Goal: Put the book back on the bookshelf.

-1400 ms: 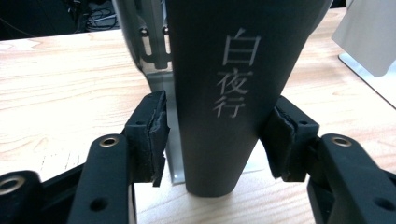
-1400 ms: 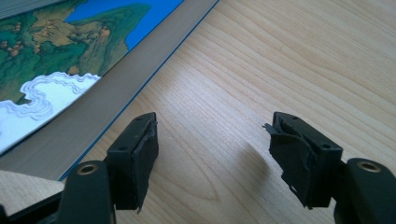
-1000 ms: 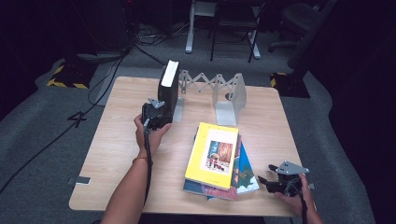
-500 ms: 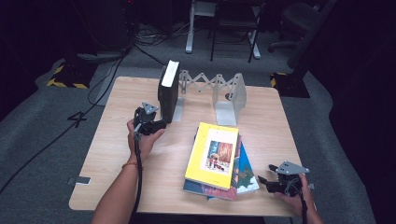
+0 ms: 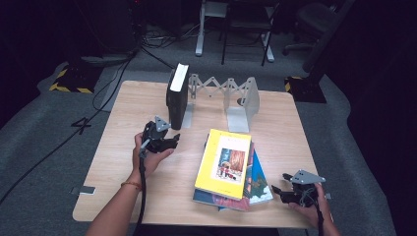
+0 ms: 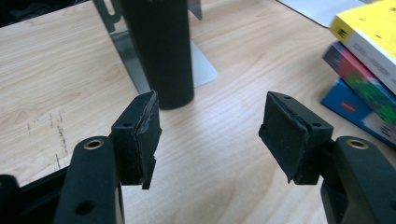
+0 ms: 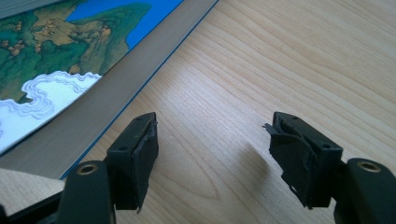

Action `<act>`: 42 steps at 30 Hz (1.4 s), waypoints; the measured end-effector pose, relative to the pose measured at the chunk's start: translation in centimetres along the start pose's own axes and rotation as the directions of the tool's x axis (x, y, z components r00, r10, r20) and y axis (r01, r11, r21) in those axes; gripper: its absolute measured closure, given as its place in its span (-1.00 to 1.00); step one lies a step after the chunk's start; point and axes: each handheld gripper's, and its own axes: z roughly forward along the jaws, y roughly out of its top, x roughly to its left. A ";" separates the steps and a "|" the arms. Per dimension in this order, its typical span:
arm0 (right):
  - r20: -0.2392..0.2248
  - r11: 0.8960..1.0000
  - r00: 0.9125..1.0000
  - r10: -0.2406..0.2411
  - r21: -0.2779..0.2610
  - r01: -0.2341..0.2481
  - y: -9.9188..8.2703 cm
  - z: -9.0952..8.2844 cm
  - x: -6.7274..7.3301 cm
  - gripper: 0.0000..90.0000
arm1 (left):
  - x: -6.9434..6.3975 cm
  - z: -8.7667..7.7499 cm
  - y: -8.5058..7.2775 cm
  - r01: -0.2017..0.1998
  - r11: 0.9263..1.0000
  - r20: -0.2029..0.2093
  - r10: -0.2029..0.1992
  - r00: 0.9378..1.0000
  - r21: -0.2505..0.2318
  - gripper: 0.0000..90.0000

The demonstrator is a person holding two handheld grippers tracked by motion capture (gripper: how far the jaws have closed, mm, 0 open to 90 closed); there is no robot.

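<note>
A black book [image 5: 178, 93] stands upright against the left end of a grey metal accordion book rack [image 5: 223, 93]. Its dark spine [image 6: 161, 46] rises just beyond my left gripper [image 6: 210, 135]. That left gripper [image 5: 169, 140] hovers over the table in front of the book; its jaws have just been opening a little and nothing is between them. A stack of books topped by a yellow one [image 5: 225, 162] lies flat at the middle right. My right gripper [image 5: 278, 189] is open and empty beside the stack's near right corner, next to the blue book [image 7: 70, 46].
The wooden table [image 5: 123, 113] ends close to my right hand at its near right corner. The rack's right bookend [image 5: 243, 101] stands behind the stack. The yellow book [image 6: 369, 32] and a blue one [image 6: 359, 107] lie to the right of the left gripper. Chairs and cables are beyond the table.
My left gripper has drawn back from the black book toward the near side of the table. The right gripper and the stack have stayed put.
</note>
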 end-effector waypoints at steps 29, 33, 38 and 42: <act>0.000 0.997 0.998 0.064 -0.044 -0.063 2.1 -2.5 0.0 -0.25 | -3.8 -3.6 -6.8 -0.302 0.950 0.273 0.271 0.923 0.075 -0.41; -0.009 0.997 1.000 0.030 -0.069 -0.031 3.4 -3.5 0.9 -0.25 | -4.6 -3.9 -7.9 -0.315 0.944 0.287 0.277 0.917 0.095 -0.43; -0.040 0.996 0.999 -0.017 -0.090 0.013 4.8 -3.9 2.3 -0.27 | -4.9 -4.0 -8.6 -0.331 0.940 0.324 0.287 0.901 0.087 -0.47; -0.060 0.993 0.997 -0.052 -0.105 0.045 5.8 -4.2 3.5 -0.30 | -5.1 -4.2 -9.1 -0.342 0.935 0.320 0.298 0.900 0.093 -0.49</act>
